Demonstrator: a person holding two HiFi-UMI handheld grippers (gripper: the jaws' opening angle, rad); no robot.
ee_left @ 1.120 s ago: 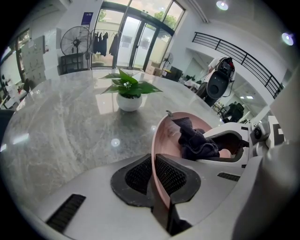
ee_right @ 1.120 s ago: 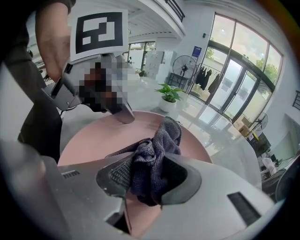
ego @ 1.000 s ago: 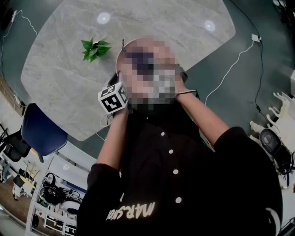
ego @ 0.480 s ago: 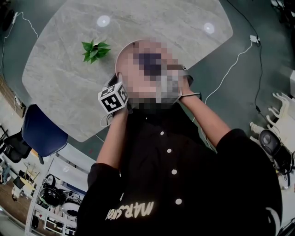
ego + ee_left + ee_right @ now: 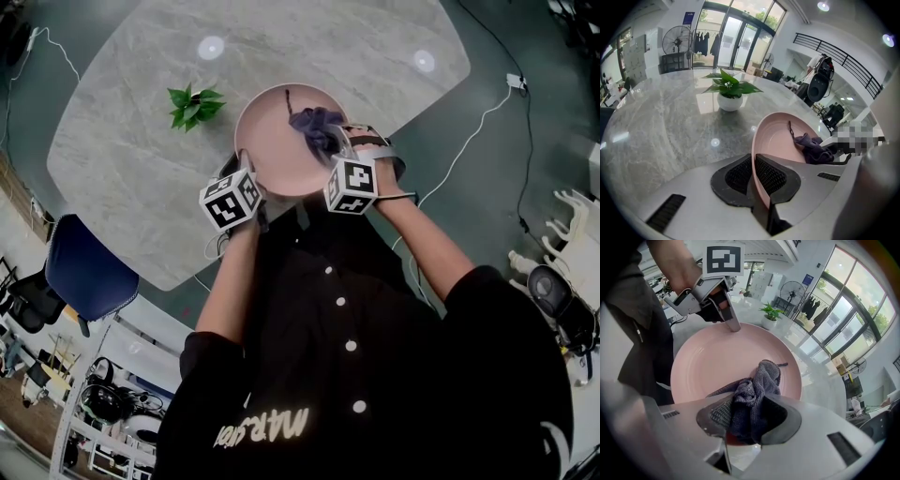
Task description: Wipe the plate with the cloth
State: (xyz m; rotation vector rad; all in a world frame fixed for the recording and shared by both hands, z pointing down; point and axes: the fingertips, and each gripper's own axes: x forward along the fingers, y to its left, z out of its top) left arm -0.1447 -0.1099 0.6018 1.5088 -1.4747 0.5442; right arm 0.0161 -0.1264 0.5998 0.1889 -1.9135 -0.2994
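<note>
Right gripper (image 5: 328, 141) has slid the cloth (image 5: 754, 394) across the plate (image 5: 272, 155), toward the right of the head view; left gripper (image 5: 757, 177) hasn't budged. Right jaws are clamped on the purple cloth, which is bunched between the pads, its loose end lying just ahead of the tips on the plate's face. Left jaws are pinched on the pink plate's near rim, one pad on each side, plate held tilted. Plate face sits straight ahead of the right jaws. Potted plant (image 5: 729, 93) stands on the marble table (image 5: 122, 159) beyond the left jaws, apart from the plate.
</note>
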